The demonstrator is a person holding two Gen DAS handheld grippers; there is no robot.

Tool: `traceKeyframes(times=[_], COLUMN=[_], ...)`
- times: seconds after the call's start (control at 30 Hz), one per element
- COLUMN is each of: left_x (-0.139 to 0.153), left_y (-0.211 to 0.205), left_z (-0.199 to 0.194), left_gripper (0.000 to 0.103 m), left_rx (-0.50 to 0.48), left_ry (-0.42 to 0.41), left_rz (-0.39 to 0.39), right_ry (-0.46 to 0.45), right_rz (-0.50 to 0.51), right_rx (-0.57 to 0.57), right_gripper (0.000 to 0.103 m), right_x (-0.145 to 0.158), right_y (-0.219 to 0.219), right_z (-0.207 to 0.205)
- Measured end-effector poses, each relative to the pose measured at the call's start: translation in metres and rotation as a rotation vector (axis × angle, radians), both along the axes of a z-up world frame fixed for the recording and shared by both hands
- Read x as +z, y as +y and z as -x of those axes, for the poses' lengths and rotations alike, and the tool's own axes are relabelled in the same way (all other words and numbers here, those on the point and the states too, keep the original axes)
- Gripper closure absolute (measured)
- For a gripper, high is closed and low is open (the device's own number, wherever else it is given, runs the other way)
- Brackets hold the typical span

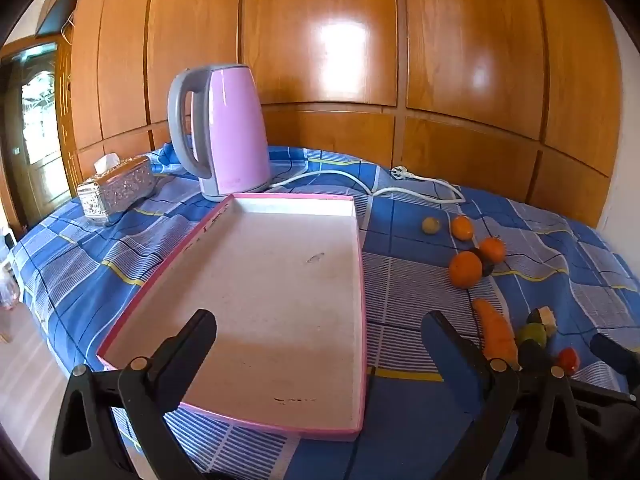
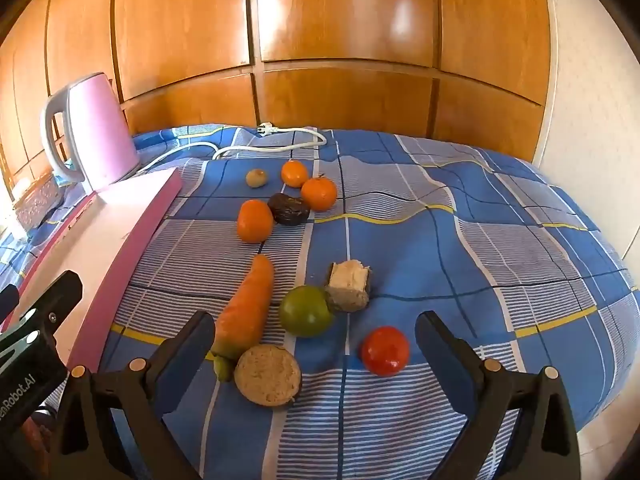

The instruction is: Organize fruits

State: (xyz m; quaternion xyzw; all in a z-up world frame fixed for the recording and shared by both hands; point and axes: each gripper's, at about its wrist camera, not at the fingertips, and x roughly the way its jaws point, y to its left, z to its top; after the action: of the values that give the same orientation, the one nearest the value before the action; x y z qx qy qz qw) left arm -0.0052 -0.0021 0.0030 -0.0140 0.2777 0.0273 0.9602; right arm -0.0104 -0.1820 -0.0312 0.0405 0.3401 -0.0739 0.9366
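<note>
A shallow pink-rimmed tray (image 1: 362, 264) with a bare white floor lies on the blue checked cloth; its right wall shows in the right wrist view (image 2: 136, 236). My left gripper (image 1: 320, 328) is open and empty above the tray's near end. My right gripper (image 2: 316, 328) is open and empty, low over the produce: a carrot (image 2: 248, 304), a green fruit (image 2: 306, 311), a red tomato (image 2: 385, 350), a round cut brown piece (image 2: 267, 374) and a pale cut chunk (image 2: 349, 285). Farther off lie three oranges (image 2: 255, 220), a dark wrinkled fruit (image 2: 289, 209) and a small brownish fruit (image 2: 256, 178).
A pink kettle (image 1: 230, 132) stands behind the tray, its white cord and plug (image 1: 400, 173) trailing right. A silver tissue box (image 1: 116, 190) sits at the far left. Wooden wall panels close the back. The table edge drops to the floor at left.
</note>
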Motion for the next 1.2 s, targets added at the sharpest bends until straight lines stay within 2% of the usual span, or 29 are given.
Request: traceKeyframes(times=[0.53, 1.2], left_x=[-0.0029, -0.0032], left_y=[-0.0005, -0.0033], left_z=[0.0011, 0.0016], left_gripper=[0.000, 0.000], left_rx=[-0.017, -0.031], left_ry=[-0.013, -0.015], left_rz=[0.031, 0.029], right_ry=[-0.008, -0.017], right_rz=[0.013, 0.022], right_rx=[0.000, -0.006], right_gripper=[0.001, 0.002], right_x=[0.0008, 0.0044], right_y=[0.0007, 0.0026], right_z=[0.0019, 0.0042])
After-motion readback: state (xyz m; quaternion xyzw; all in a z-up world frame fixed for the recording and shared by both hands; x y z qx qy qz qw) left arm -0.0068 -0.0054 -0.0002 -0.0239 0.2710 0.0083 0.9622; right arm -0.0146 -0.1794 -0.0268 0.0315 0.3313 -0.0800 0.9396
